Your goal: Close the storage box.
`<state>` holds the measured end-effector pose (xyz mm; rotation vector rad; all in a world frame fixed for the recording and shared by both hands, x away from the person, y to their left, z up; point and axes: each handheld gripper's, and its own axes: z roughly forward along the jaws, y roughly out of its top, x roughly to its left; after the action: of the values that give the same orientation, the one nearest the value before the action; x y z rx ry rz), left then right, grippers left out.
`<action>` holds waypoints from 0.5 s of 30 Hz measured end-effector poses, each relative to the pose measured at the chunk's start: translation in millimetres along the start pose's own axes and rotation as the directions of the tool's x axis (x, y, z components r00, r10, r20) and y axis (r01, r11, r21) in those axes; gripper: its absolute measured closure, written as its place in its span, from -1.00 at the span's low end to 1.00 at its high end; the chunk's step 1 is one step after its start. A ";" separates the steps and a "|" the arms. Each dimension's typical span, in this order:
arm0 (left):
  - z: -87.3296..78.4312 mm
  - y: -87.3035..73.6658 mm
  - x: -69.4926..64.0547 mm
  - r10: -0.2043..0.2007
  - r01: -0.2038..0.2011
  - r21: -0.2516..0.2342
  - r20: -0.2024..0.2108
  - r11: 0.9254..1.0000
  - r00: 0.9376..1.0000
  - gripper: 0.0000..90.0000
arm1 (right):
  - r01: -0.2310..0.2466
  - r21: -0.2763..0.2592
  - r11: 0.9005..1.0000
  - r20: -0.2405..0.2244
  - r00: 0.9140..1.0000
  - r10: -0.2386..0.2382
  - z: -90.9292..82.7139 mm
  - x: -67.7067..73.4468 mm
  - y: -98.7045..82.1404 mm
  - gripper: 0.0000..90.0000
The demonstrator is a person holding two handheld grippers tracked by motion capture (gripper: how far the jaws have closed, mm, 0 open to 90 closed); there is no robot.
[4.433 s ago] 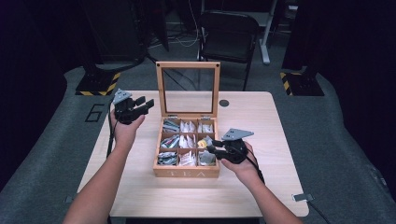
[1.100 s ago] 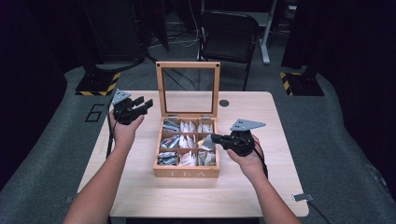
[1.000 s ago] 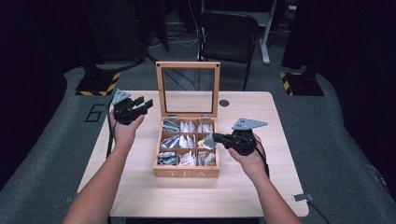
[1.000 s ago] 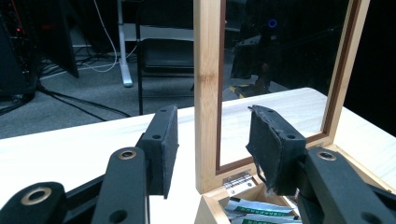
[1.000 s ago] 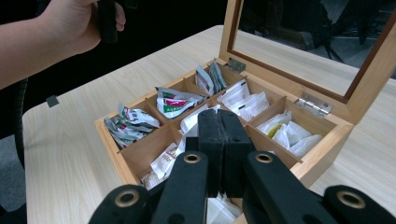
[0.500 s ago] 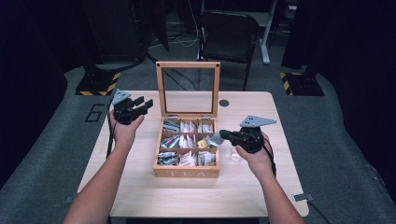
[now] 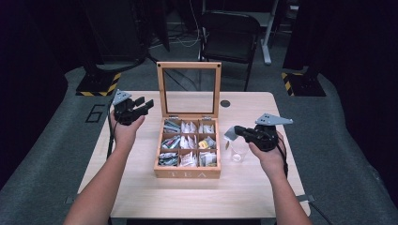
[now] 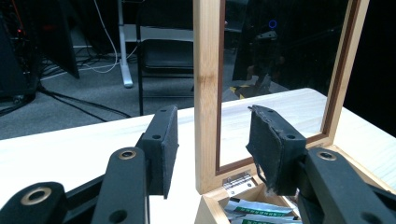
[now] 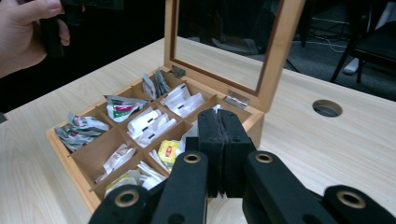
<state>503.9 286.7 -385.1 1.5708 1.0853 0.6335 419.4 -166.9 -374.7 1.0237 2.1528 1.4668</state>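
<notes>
A wooden tea box (image 7: 187, 173) stands mid-table, its glass lid (image 7: 189, 89) upright and its compartments holding several sachets. My right gripper (image 7: 237, 130) is to the right of the box, shut on a silvery tea sachet (image 7: 229, 133) just above a clear glass (image 7: 238, 153). In the right gripper view the jaws (image 9: 223, 114) are pressed together, with the box (image 9: 70, 149) beyond them. My left gripper (image 7: 144, 103) is held up left of the lid, open and empty. In the left gripper view its pads (image 8: 215, 116) frame the lid's post (image 8: 205, 93) without touching it.
A round cable hole (image 7: 225, 103) sits in the tabletop behind the box, on its right. A black chair (image 7: 230, 37) stands behind the table. Bare tabletop (image 7: 141, 197) lies in front of the box and to both sides. The person's left hand (image 9: 28, 32) shows in the right gripper view.
My right gripper has lifted out of the box with the sachet and moved right, now above the glass. The left gripper has stayed in place.
</notes>
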 end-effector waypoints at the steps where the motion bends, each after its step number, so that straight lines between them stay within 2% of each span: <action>1: 0.1 0.0 0.1 0.000 0.000 0.000 0.000 1.000 1.000 0.17 | 0.001 -0.003 1.000 0.004 1.000 -0.001 -0.8 -1.8 -0.5 0.98; 15: 0.4 -0.1 1.5 0.000 0.000 -0.002 -0.003 1.000 1.000 0.17 | -0.019 -0.002 1.000 0.068 0.997 0.019 -11.0 -16.1 -9.0 0.98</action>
<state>504.9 287.8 -385.5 1.5688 1.0869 0.6364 420.1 -187.6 -380.2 1.0806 2.1000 1.4203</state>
